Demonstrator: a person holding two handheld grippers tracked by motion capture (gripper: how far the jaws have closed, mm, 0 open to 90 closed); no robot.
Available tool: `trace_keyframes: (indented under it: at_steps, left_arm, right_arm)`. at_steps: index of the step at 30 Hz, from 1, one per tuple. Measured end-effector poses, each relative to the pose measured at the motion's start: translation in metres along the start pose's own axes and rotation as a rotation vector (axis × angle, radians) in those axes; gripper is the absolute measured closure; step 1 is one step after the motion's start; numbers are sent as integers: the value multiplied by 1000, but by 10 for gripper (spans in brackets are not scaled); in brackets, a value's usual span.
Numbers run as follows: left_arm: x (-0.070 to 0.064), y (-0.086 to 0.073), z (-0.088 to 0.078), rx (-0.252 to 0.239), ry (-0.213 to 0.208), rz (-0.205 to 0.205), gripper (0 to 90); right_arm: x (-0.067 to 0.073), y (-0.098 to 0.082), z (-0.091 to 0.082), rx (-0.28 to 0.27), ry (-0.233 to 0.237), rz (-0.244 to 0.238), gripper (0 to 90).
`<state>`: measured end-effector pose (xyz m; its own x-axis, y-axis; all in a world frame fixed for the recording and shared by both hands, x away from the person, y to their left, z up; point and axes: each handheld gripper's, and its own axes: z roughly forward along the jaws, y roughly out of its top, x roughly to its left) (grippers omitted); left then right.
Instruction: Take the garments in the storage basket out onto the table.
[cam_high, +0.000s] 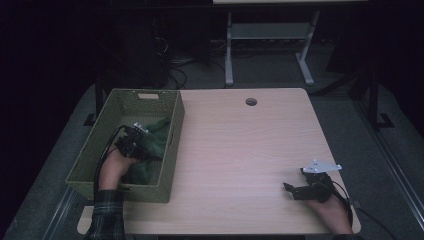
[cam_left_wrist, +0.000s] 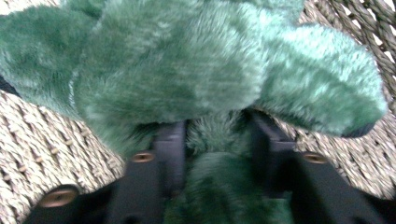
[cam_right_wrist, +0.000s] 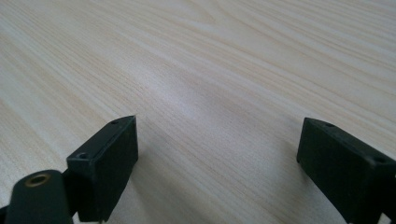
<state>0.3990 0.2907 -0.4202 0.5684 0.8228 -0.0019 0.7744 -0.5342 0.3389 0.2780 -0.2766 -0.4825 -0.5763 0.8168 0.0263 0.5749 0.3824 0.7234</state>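
A green woven basket (cam_high: 173, 150) stands at the table's left side with a dark green plush toy (cam_high: 156, 141) lying in it. My left gripper (cam_high: 134, 142) reaches down into the basket onto the toy. In the left gripper view the toy's fur (cam_left_wrist: 187, 70) bulges over the two black jaws, and a fold of it is pinched between them at my left gripper (cam_left_wrist: 217, 135). My right gripper (cam_high: 293, 189) rests near the table's front right corner. Its jaws stand wide apart over bare wood, with nothing between them in the right gripper view (cam_right_wrist: 217, 154).
The basket's woven floor (cam_left_wrist: 37, 140) shows around the toy. The light wooden table (cam_high: 240, 140) has a round cable hole (cam_high: 251, 101) near its far edge. Behind it stands a white desk frame (cam_high: 270, 45) with cables on the floor.
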Motion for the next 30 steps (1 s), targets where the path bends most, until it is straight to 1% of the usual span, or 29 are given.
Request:
trace_keyframes:
  at_steps: [1,2,6,9,12,13,16,17,18,24,30]
  left_arm:
    - [0,0,-1,3,-10,-9,712]
    - [1,0,-2,0,-13,-18,721]
    - [2,0,-5,-7,-18,-25,741]
    - [3,-1,-10,-30,-17,-36,750]
    - [4,-2,-16,-58,-26,-47,757]
    - [5,-3,-19,-71,-34,-52,758]
    - [7,-5,-28,-113,-38,-67,763]
    - [7,-7,-35,-138,-43,-68,764]
    - [7,-7,-35,-138,-43,-68,764]
    - [8,-11,-54,-222,-39,-78,769]
    - [9,-15,-68,-286,-45,-80,777]
  right_arm:
    - [0,0,0,-1,0,-2,122]
    - [0,0,0,-1,0,-1,122]
    - [0,0,0,0,0,1,123]
    - [0,0,0,-1,0,-2,123]
    - [0,0,0,0,0,0,123]
    - [0,0,0,0,0,-2,122]
    - [0,0,0,0,-1,2,123]
    - [0,0,0,0,0,0,123]
    - [0,0,0,0,0,0,123]
    - [0,0,0,0,0,-1,122]
    - [0,0,0,0,0,1,122]
